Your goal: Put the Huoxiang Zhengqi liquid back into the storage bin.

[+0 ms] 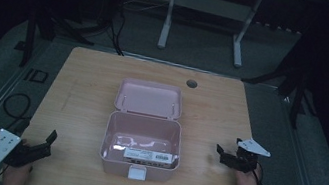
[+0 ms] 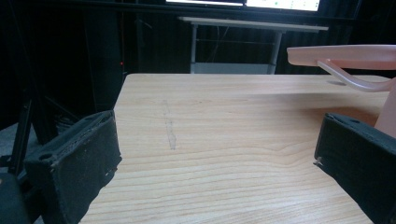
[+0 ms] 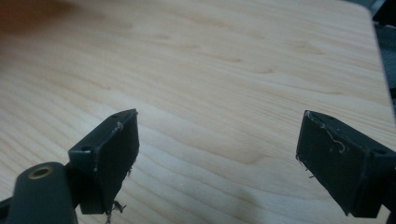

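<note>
A pink box [image 1: 116, 140] stands open at the middle of the wooden table [image 1: 87, 89], its lid [image 1: 149, 99] laid back flat behind it. Inside, along the front wall, lies a dark flat item with a white label [image 1: 149, 156]. My left gripper [image 1: 46, 144] rests open at the table's front left corner, well apart from the box. In the left gripper view the gripper [image 2: 217, 135] has bare wood between its jaws, and the pink box [image 2: 355, 56] shows at the right edge. My right gripper [image 1: 228, 146] is open to the right of the box; in its own view the gripper [image 3: 217, 121] holds nothing.
A round cable hole [image 1: 192, 83] sits near the table's far edge. A white desk frame [image 1: 207, 8] stands on the floor beyond. Cables [image 1: 13, 103] loop on the floor at the left. Bare wood lies on both sides of the box.
</note>
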